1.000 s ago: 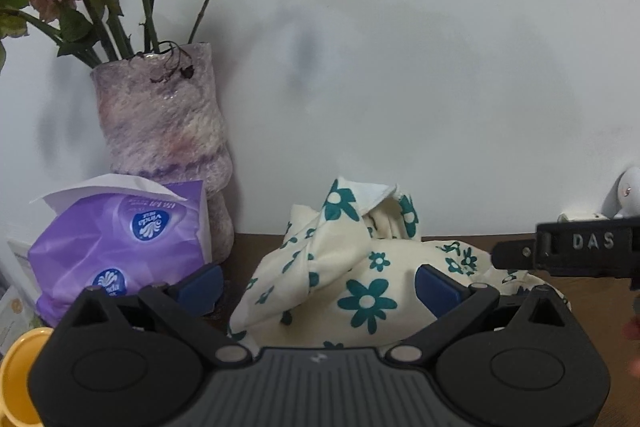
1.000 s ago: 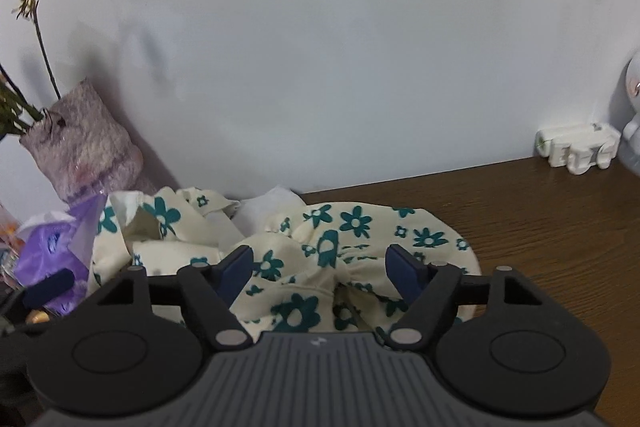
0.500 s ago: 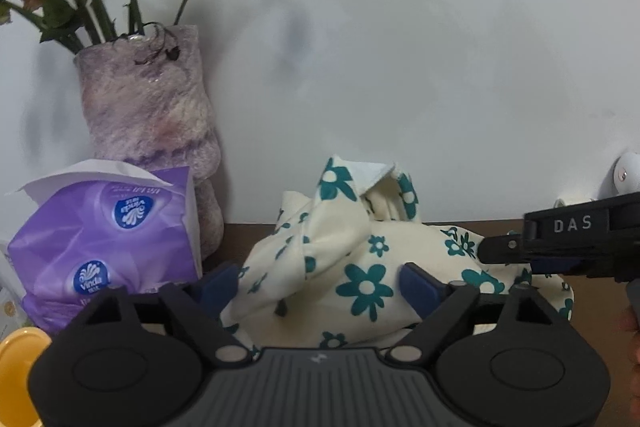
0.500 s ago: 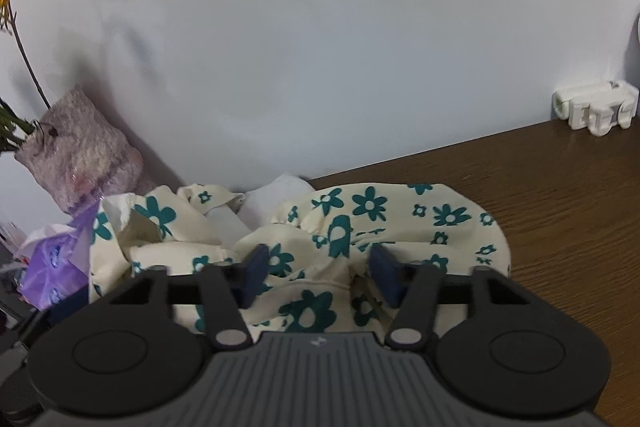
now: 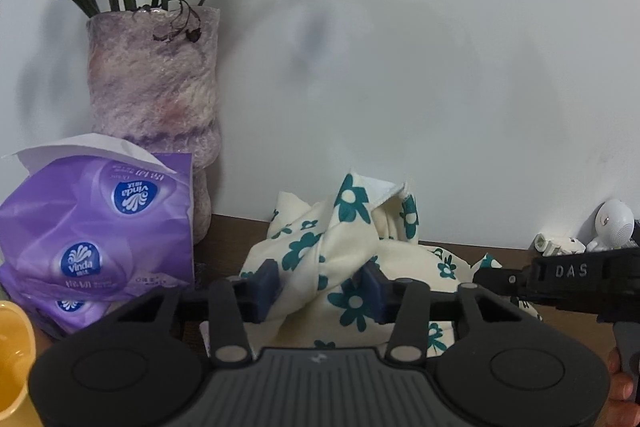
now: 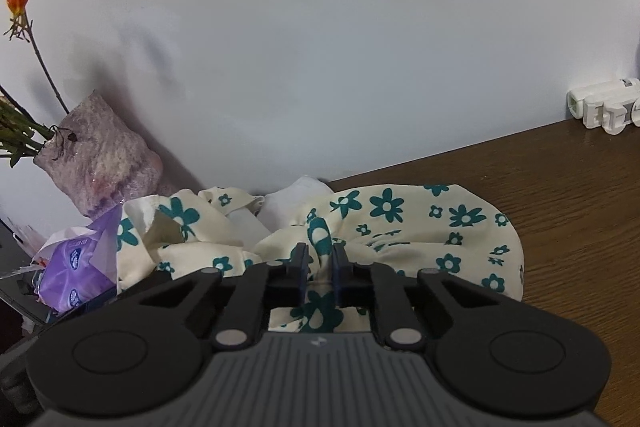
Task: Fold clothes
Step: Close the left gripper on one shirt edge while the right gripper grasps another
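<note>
The right tongs (image 6: pixel 320 269) were nearly closed, pinching a ridge of the floral garment (image 6: pixel 420 227). The left tongs (image 5: pixel 320 285) stood partly open, blue pads (image 5: pixel 266 285) flanking a twisted fold without clamping it. The garment lay crumpled on the brown wood-grain counter (image 6: pixel 560 195) against the wall, cream cotton printed with teal flowers, soft and bunched. By my judgement, the step was taking hold to lift and spread it; next, the left tongs needed to close on cloth. At ten o'clock from the left tongs sat a glossy purple tissue pack (image 5: pixel 96 235) and a mottled purple vase (image 5: pixel 154 87).
</note>
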